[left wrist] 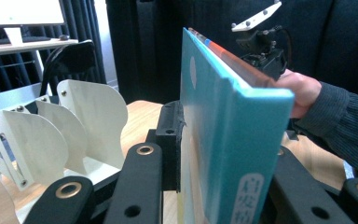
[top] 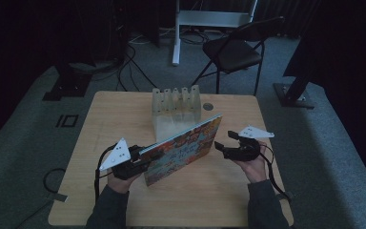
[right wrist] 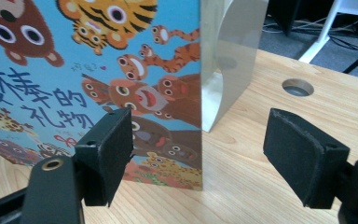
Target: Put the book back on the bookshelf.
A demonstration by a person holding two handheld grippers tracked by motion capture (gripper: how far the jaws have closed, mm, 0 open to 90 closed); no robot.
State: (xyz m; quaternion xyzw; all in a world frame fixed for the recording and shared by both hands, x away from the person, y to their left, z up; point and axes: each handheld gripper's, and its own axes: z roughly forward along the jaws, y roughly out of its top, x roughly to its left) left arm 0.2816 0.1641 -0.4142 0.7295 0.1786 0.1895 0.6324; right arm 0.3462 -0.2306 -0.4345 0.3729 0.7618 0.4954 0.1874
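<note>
High view: a picture book is stood on its lower edge on the wooden table, tilted, just in front of the white divider rack. Its spine end is gripped between the jaws of the left gripper; in the left gripper view the book sits between the two black jaws with the left-hand pad against its teal back cover, so a clamped hold on the book is judged, though not a hard one. The right gripper is held just off the far edge of the book, its jaws spread wide with nothing between them; in the right gripper view the cover is seen beyond the left pad, untouched.

The book is judged a thin hardback: stiff boards, light, with a glossy cover that may slip under soft pads (the sheen is plain on the animal artwork). Hold is best taken near the spine, where the boards are backed and will not flex; a grip at the open fore edge would let the covers splay. A second hold by the free gripper at the far edge would steady it for sliding between the rack's plates.
</note>
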